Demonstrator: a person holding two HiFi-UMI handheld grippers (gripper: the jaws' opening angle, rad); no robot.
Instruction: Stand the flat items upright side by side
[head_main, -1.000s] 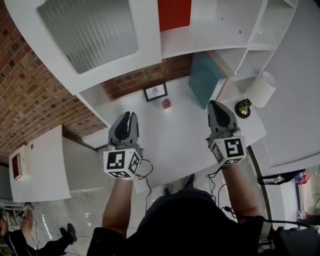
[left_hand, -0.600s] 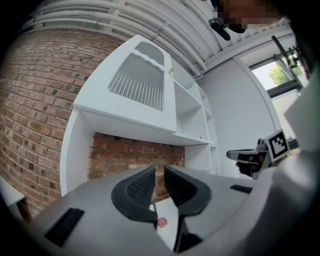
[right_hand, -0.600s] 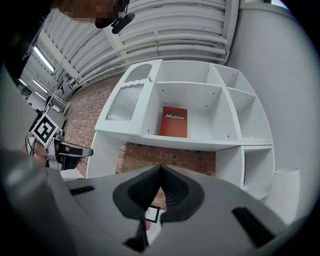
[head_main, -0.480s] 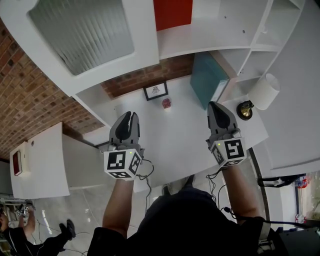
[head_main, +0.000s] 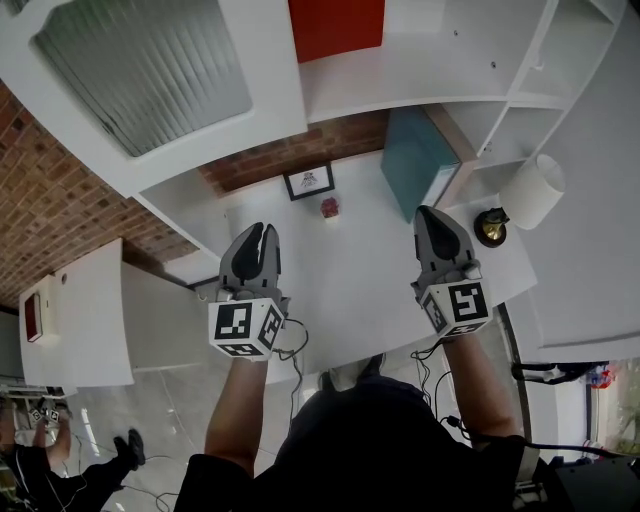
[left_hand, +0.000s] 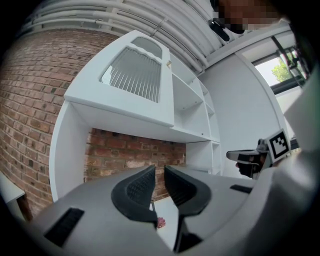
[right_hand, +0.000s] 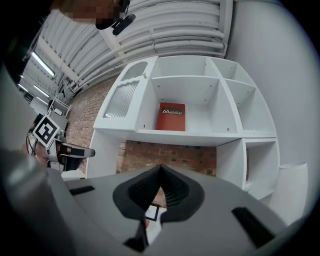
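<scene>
Teal flat book (head_main: 415, 160): leans on white desk (head_main: 370, 285) against white shelf unit (head_main: 500, 120), back right. Red flat book (head_main: 336, 27): stands upright in a shelf compartment above. Left gripper (head_main: 262, 232): hovers over desk's left part, clenched to a narrow slit, empty. Right gripper (head_main: 432, 212): hovers near teal book without touching, clenched tight, empty. Small black-framed picture (head_main: 309, 182) and small pink object (head_main: 329, 207): sit by brick wall.

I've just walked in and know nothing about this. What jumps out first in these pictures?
Two grey grippers with marker cubes, the left gripper and the right gripper, hover shut and empty over a white desk. A bright red book stands on the shelf above, and a teal book sits at the desk's back right.
</scene>
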